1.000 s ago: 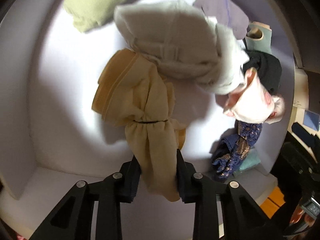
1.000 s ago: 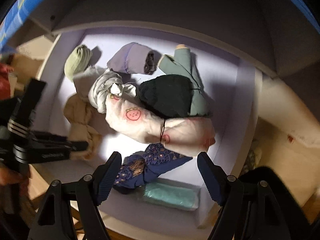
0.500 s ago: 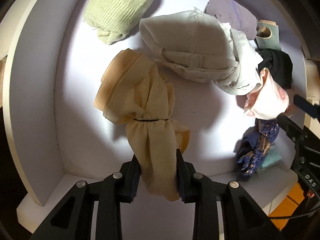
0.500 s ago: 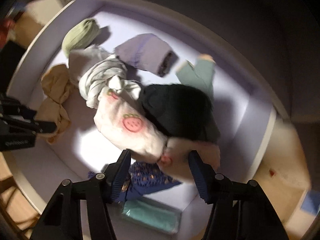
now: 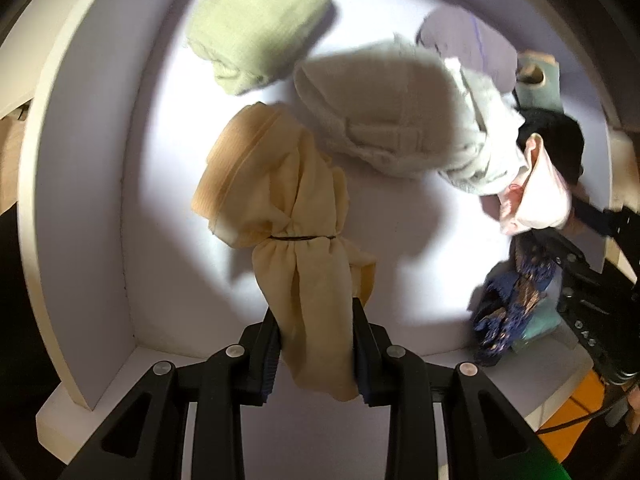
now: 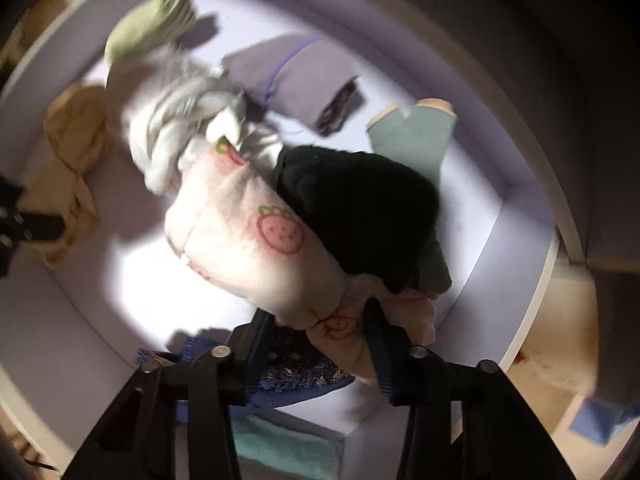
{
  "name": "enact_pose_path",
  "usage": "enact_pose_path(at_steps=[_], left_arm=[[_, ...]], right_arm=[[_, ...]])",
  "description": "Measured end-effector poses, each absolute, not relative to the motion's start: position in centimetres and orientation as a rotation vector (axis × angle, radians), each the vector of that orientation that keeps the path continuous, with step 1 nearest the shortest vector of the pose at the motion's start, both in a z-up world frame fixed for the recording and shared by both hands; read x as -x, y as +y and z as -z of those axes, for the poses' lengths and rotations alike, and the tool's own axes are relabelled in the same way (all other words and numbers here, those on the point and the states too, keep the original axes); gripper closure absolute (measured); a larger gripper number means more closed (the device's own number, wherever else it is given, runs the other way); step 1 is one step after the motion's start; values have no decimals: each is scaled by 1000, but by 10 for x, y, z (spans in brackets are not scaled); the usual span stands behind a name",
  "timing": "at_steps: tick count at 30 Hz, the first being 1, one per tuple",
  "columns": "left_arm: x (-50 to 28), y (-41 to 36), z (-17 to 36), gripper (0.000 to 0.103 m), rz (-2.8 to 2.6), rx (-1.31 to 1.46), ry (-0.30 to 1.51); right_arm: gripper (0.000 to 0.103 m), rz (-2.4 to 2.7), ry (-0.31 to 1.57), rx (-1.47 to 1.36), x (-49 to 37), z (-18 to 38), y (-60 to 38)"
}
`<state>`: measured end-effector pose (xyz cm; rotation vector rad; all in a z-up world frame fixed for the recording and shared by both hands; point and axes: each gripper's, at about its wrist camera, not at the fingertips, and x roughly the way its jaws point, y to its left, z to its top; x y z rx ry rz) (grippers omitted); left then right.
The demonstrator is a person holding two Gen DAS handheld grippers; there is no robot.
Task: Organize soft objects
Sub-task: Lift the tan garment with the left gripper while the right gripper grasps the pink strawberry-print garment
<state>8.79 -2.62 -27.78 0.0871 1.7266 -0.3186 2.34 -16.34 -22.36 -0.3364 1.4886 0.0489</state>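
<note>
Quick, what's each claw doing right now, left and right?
Left claw: closed on the tan cloth bundle.
Right claw: closed on the strawberry-print bundle.

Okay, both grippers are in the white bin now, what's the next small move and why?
Probably lift the right gripper a little, to free its bundle. Its fingers are closed around the tail of the cream strawberry-print bundle, which lies partly under the black knit bundle. The left gripper already grips the tan tied stocking bundle.
</note>
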Motion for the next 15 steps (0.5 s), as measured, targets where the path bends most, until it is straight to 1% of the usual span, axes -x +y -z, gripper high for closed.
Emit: enact_pose_path(at_steps=[4,7,10,12,15], left_arm=[[-88,-28,269,73,308,-62,1701],[-86,-29,265,73,300,-65,1693],[-87,-29,256,73,296,-63,1685],[-84,-31,254,73,297,-59,1677],[-79,-19,238,73,312,-55,1646]], right_arm=[[67,-51,1473,141,-20,205,-181],[67,-59,1485,-85,-18,193,-196],[67,-79,1507,-371,-11,193,-218],[67,-54,1529,-415,-8,198,-227],[65,16,1582,-314,-7,212,-235]])
